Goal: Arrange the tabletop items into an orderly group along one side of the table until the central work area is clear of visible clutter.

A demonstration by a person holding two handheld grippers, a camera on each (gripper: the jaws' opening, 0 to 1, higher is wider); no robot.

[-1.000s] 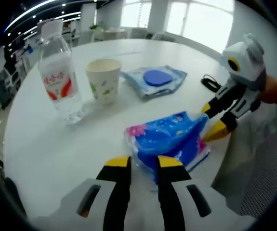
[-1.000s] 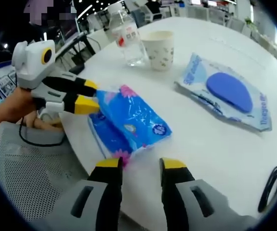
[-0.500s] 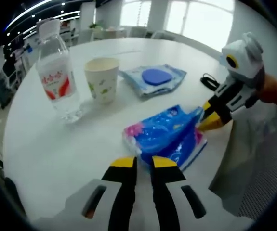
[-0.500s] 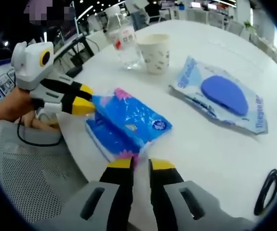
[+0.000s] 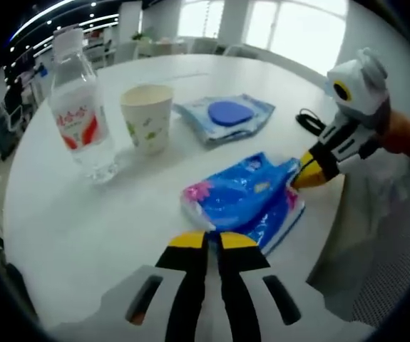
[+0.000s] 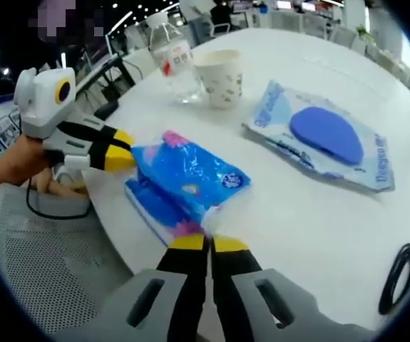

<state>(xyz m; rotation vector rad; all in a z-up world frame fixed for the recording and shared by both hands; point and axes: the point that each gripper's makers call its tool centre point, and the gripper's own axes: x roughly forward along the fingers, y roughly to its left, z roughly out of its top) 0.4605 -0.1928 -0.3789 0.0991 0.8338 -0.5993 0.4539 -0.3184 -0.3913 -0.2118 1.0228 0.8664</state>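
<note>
While both ends of the blue pack (image 5: pixel 244 201) are pinched, left gripper (image 5: pixel 206 241) and right gripper (image 6: pixel 209 244) pressed together on its wrapper, it is held just ahead at the table (image 5: pixel 76 228) edge, probably for shifting toward the bottle (image 5: pixel 80 117) and cup (image 5: pixel 147 117) beyond.

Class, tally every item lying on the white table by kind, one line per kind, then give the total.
Water bottle: 1
Paper cup: 1
Wet-wipes pack with blue lid: 1
Blue tissue packs: 2, stacked
Black cable loop: 1
Total: 6
</note>
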